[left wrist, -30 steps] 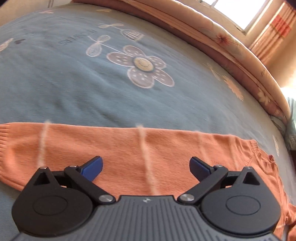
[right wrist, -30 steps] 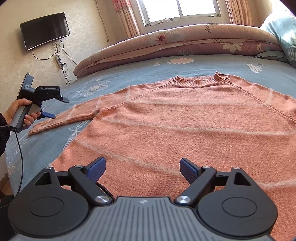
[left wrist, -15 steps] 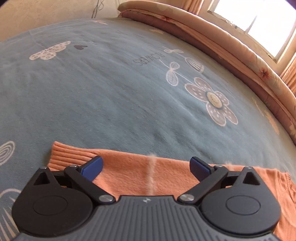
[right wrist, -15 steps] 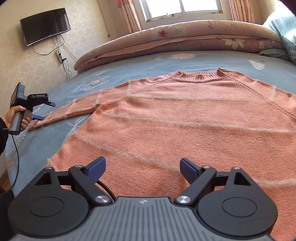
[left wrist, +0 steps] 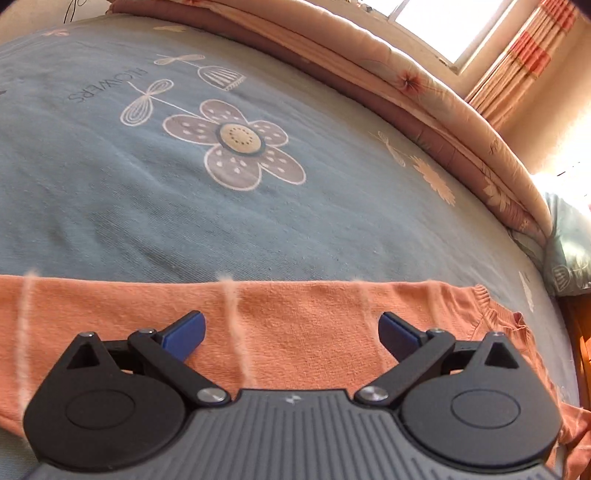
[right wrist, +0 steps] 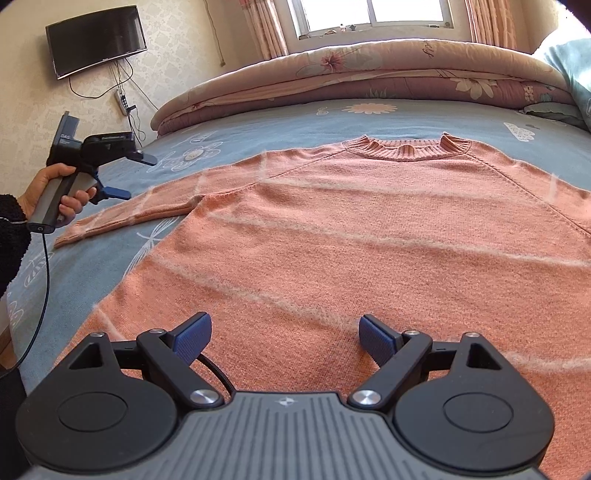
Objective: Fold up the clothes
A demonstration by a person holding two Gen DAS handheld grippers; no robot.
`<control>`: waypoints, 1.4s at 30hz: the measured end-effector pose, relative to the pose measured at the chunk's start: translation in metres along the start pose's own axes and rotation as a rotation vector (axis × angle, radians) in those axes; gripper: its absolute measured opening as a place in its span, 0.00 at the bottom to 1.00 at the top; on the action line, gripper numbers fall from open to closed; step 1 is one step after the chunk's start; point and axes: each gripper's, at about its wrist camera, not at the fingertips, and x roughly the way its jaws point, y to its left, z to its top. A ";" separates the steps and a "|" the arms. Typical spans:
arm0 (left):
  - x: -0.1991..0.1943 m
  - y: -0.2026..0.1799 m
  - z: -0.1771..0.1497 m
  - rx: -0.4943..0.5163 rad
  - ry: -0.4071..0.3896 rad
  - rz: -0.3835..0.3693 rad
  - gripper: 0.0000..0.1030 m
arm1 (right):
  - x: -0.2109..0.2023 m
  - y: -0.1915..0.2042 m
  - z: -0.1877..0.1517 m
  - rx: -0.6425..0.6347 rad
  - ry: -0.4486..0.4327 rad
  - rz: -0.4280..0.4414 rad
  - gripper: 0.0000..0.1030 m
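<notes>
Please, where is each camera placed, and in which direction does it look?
Left wrist: on the left gripper, looking down across the sweater's sleeve to the blue bedsheet; own open jaws show.
Right wrist: on the right gripper, facing the window over the sweater; the left hand shows.
Shared: sweater, bedsheet, quilt.

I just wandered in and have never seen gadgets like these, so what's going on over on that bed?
A person is about to fold an orange sweater that lies spread flat on the bed. They hold a two-finger gripper in each hand. The left gripper hangs open over the sweater's outstretched sleeve, gripping nothing. The right gripper hangs open above the sweater's lower body, also empty. No fold has been made yet: both sleeves lie stretched out to the sides.
</notes>
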 end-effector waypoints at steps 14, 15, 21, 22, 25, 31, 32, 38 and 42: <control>-0.053 0.037 0.016 -0.034 -0.049 0.123 0.98 | -0.007 -0.005 0.003 0.022 -0.014 0.006 0.88; -0.063 0.048 0.015 -0.048 -0.045 0.130 0.98 | -0.008 -0.004 0.003 0.021 -0.017 0.009 0.88; -0.088 0.116 -0.003 -0.176 -0.014 0.160 0.98 | -0.006 0.000 0.003 0.027 -0.007 0.032 0.88; -0.088 0.125 -0.007 -0.188 -0.010 0.162 0.98 | -0.005 0.001 0.002 0.022 -0.004 0.030 0.88; -0.096 0.142 -0.014 -0.200 -0.056 0.158 0.98 | -0.003 0.006 0.002 0.004 0.000 0.019 0.88; -0.116 0.154 -0.009 -0.301 -0.109 0.271 0.98 | -0.005 0.010 0.001 -0.012 -0.004 0.016 0.88; -0.116 0.151 -0.009 -0.295 -0.117 0.251 0.98 | -0.006 0.010 0.001 -0.013 -0.006 0.017 0.88; -0.092 0.131 -0.008 -0.216 -0.067 0.313 0.98 | -0.006 0.012 0.001 -0.023 -0.004 0.004 0.88; -0.085 0.100 -0.014 -0.168 -0.057 0.418 0.97 | -0.009 0.013 0.003 -0.035 -0.009 -0.016 0.88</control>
